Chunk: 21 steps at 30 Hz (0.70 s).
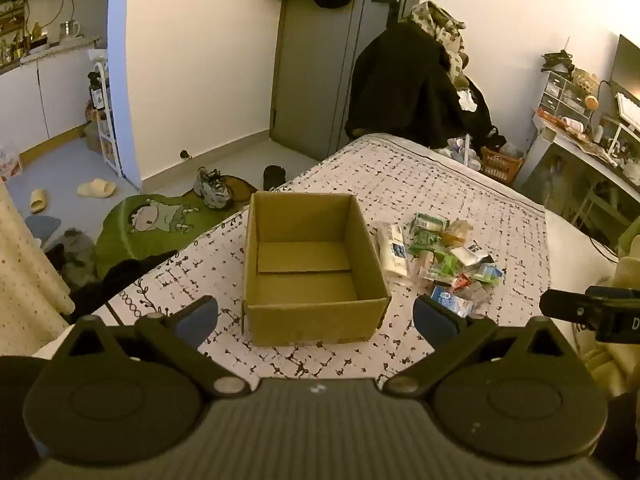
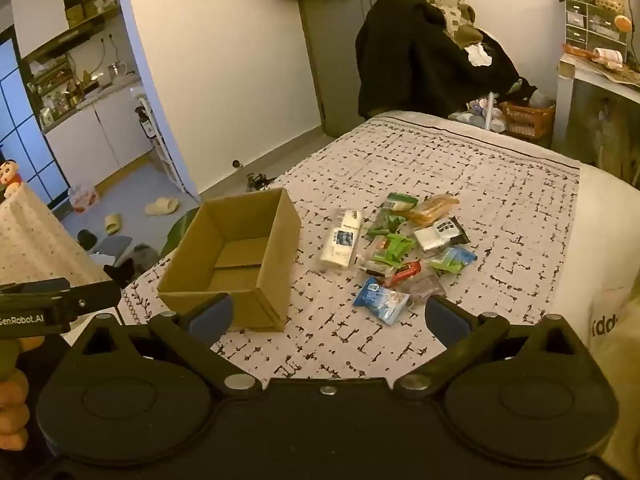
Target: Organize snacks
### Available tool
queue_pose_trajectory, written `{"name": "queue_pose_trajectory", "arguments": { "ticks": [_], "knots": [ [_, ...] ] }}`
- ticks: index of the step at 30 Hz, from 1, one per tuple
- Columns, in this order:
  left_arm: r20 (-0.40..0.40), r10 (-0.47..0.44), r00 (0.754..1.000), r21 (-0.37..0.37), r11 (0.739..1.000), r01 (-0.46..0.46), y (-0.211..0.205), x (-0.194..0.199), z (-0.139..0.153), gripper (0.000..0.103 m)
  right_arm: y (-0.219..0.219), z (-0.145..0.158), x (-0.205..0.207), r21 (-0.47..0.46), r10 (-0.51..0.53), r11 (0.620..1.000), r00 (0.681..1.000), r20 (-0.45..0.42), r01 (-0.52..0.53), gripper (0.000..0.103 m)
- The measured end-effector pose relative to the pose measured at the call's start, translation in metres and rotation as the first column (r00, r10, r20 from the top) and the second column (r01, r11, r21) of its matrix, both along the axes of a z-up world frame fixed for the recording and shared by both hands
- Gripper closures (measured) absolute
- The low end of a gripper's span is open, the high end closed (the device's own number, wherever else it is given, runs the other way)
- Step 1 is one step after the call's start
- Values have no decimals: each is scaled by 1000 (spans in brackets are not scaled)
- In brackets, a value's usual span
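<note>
1. Cardboard comes first on our left: the cardboard box [image 1: 316,264] sits open on the bed [image 2: 460,168], and we see nothing inside it but its own bottom flaps
2. Our left hand-held gripper [image 1: 316,314] hangs above the box's near wall with its jaws spread wide, gripping nothing
3. Just right of the box lies the snack pile [image 2: 404,248], loose on the bedspread: a white packet [image 2: 342,240] nearest the box, green wrappers in the middle, a blue packet [image 2: 380,300] closest to us
4. Our right hand-held gripper [image 2: 328,314] hovers short of the blue packet, fully open and empty
5. We judge the sorting not yet begun; every snack is left to move
</note>
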<state>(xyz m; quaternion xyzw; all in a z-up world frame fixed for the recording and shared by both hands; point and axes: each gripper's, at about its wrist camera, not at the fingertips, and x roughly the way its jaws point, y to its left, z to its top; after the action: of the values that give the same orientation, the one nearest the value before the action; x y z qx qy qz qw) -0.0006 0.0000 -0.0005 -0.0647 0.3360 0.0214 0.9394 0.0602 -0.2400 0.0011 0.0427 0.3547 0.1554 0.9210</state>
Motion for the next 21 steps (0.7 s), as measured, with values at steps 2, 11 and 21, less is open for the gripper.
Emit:
{"name": "queue_pose_trajectory", "arguments": {
  "ticks": [2, 11, 21],
  "knots": [
    [-6, 1, 1000, -1, 1000, -1, -1, -1, 0, 0, 0, -3, -1, -6, -1, 1000, 1000, 0, 1, 0],
    [-6, 3, 1000, -5, 1000, -3, 0, -2, -1, 0, 2, -4, -1, -16, 5, 1000, 1000, -9, -5, 0],
    [-11, -22, 1000, -8, 1000, 22, -3, -3, 1, 0, 3, -5, -2, -18, 8, 1000, 1000, -10, -8, 0]
  ]
}}
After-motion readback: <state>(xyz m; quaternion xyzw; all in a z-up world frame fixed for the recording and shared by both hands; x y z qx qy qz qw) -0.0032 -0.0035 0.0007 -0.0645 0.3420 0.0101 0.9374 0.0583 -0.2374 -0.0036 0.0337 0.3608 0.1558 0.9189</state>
